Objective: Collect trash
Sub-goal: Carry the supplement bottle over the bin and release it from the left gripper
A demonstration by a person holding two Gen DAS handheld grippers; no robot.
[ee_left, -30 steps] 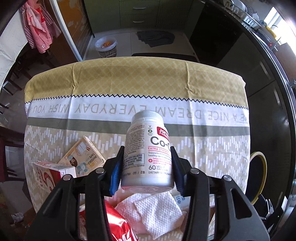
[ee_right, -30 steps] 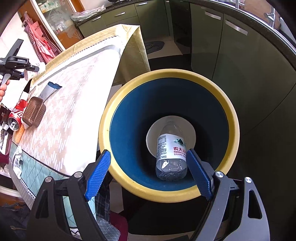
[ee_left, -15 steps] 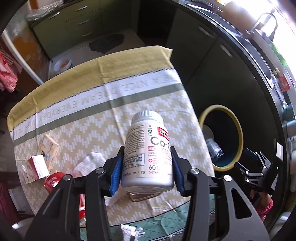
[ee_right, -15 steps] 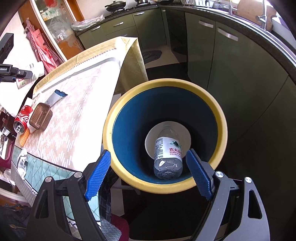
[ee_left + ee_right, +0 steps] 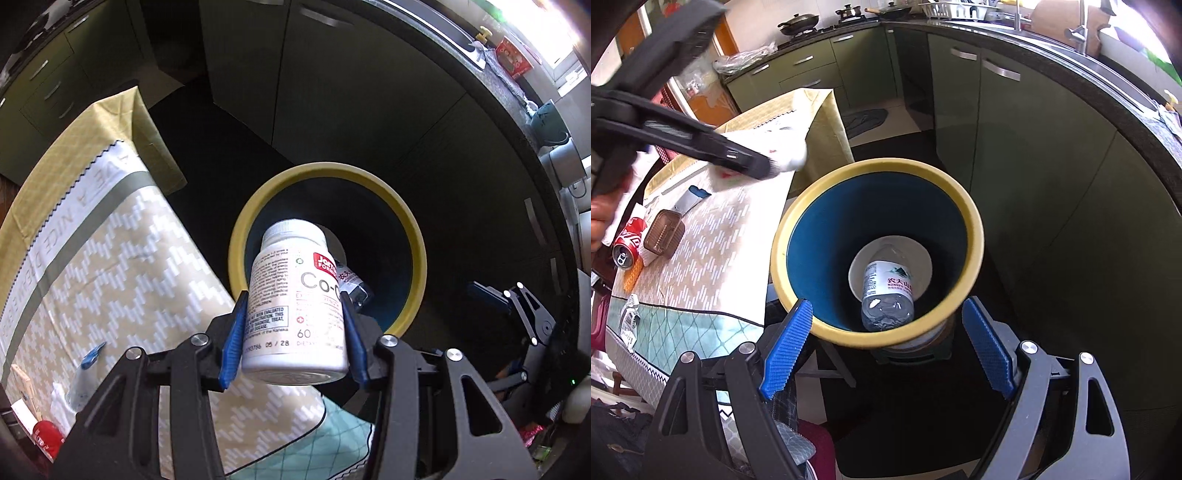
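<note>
White supplement bottle (image 5: 295, 314): capped, upright, clamped at its lower body above the table edge. Yellow-rimmed blue trash bin (image 5: 971, 225): stands beside the table and contains one clear plastic water bottle (image 5: 888, 291), leaning inside.

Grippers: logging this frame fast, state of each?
Left gripper: shut on the supplement bottle.
Right gripper: open, empty.
</note>
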